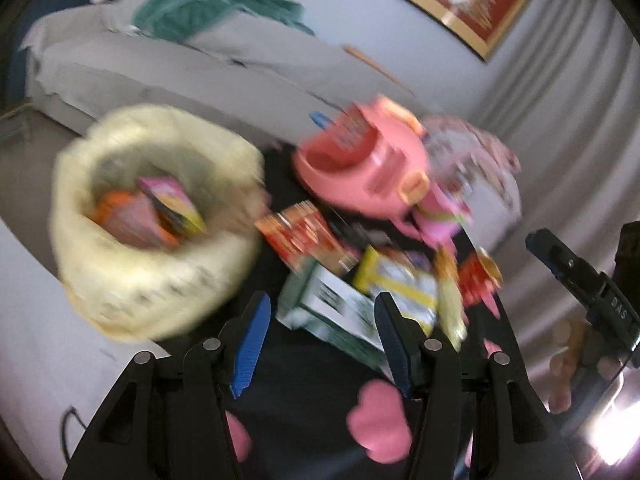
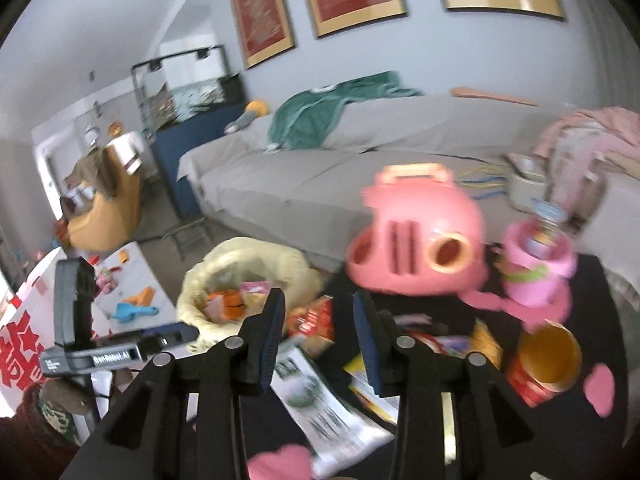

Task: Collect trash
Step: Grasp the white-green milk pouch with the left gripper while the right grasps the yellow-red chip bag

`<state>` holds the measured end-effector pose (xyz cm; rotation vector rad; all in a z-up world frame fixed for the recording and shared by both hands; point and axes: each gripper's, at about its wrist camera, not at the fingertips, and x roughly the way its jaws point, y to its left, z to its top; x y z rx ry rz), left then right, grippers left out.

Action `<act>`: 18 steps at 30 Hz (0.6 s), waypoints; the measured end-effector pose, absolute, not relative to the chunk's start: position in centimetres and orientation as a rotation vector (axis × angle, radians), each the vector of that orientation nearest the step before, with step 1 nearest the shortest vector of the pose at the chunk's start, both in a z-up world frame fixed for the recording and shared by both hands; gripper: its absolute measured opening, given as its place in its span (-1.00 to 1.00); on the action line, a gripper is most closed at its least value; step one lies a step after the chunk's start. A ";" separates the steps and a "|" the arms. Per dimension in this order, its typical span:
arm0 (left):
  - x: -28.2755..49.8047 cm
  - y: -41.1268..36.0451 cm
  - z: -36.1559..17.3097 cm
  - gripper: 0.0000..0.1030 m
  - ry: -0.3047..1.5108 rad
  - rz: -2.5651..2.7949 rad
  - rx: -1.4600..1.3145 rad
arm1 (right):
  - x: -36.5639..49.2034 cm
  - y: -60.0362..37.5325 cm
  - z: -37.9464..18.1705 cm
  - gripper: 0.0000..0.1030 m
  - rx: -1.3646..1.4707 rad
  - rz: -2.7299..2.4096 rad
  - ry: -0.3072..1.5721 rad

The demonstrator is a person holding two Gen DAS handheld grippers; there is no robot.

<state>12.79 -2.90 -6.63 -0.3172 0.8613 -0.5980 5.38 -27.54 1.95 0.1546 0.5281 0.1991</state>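
A bin lined with a pale yellow bag (image 1: 156, 216) stands left of a black table (image 1: 304, 364) and holds orange and pink wrappers (image 1: 160, 212). On the table lie a green-and-white carton (image 1: 332, 304), a yellow packet (image 1: 400, 280) and a red wrapper (image 1: 304, 236). My left gripper (image 1: 320, 336) is open and empty above the carton. In the right wrist view, my right gripper (image 2: 320, 340) is open and empty above the carton (image 2: 320, 396), with the bin (image 2: 240, 280), red wrapper (image 2: 316, 320) and a red can (image 2: 544, 364) around it.
A pink toy toaster (image 1: 368, 168) (image 2: 420, 240) and a pink toy pot (image 2: 536, 264) stand at the table's back. A grey sofa (image 2: 320, 172) with a green blanket (image 2: 332, 112) runs behind. Pink heart shapes (image 1: 380, 420) mark the tablecloth. The other gripper shows at each view's edge (image 1: 584, 284) (image 2: 100, 344).
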 end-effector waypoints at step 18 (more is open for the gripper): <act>14.7 -12.0 -12.4 0.08 1.040 -0.449 -0.380 | -2.5 -38.6 -6.7 -0.23 0.367 -0.040 0.562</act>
